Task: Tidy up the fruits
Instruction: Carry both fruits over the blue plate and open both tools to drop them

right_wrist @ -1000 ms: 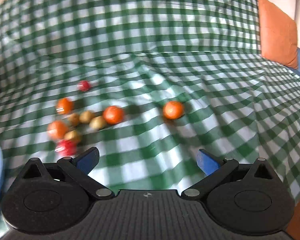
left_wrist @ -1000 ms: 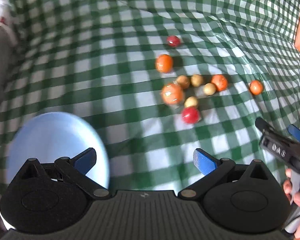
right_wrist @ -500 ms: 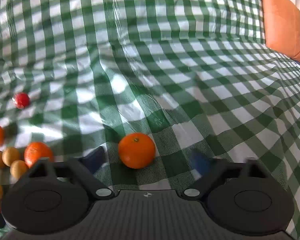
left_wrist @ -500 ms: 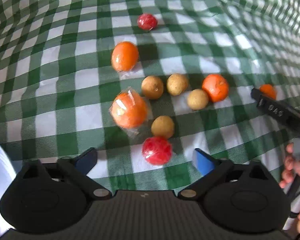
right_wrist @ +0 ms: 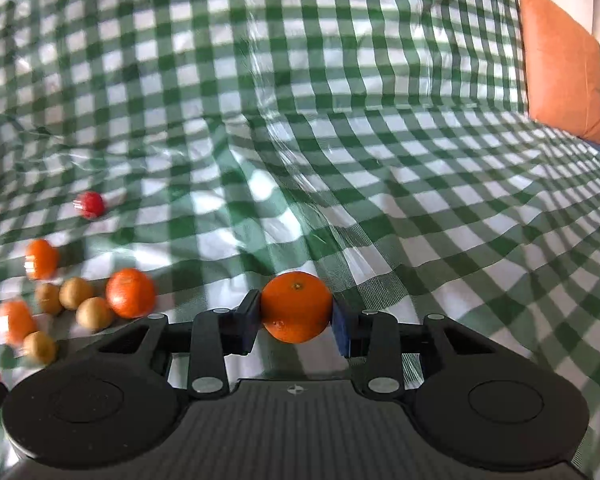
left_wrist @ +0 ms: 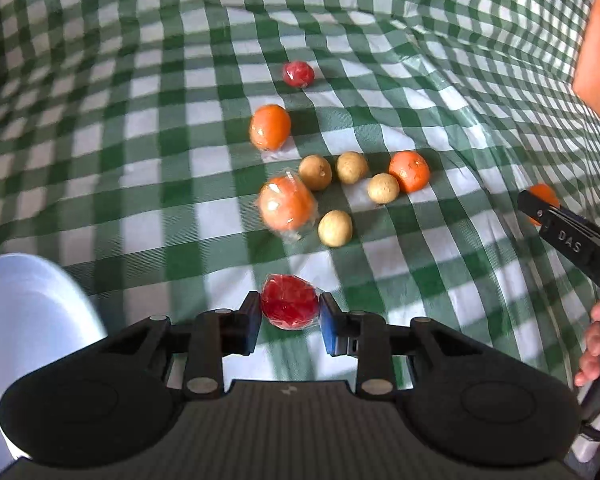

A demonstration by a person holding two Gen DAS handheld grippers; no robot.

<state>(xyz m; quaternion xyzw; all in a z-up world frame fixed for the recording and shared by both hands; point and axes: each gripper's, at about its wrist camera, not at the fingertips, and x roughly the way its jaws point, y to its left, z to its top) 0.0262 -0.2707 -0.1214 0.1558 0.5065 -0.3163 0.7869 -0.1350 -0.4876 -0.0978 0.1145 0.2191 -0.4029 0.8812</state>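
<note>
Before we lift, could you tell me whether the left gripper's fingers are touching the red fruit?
Touching. In the left wrist view, both fingers of the left gripper press against the sides of the red fruit, with no gap visible.

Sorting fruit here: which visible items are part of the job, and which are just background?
Job:
left gripper shut on wrapped red fruit
right gripper shut on orange
loose oranges
small tan fruits
far red fruit
pale plate

Background:
checked cloth
orange cushion

Your views: bright daylight, soft shadows beside each fruit; glare streaks on the checked cloth (right_wrist: 284, 128) — its squares bow at fisheye edges; left-hand fruits (right_wrist: 16, 320) smear with motion blur.
</note>
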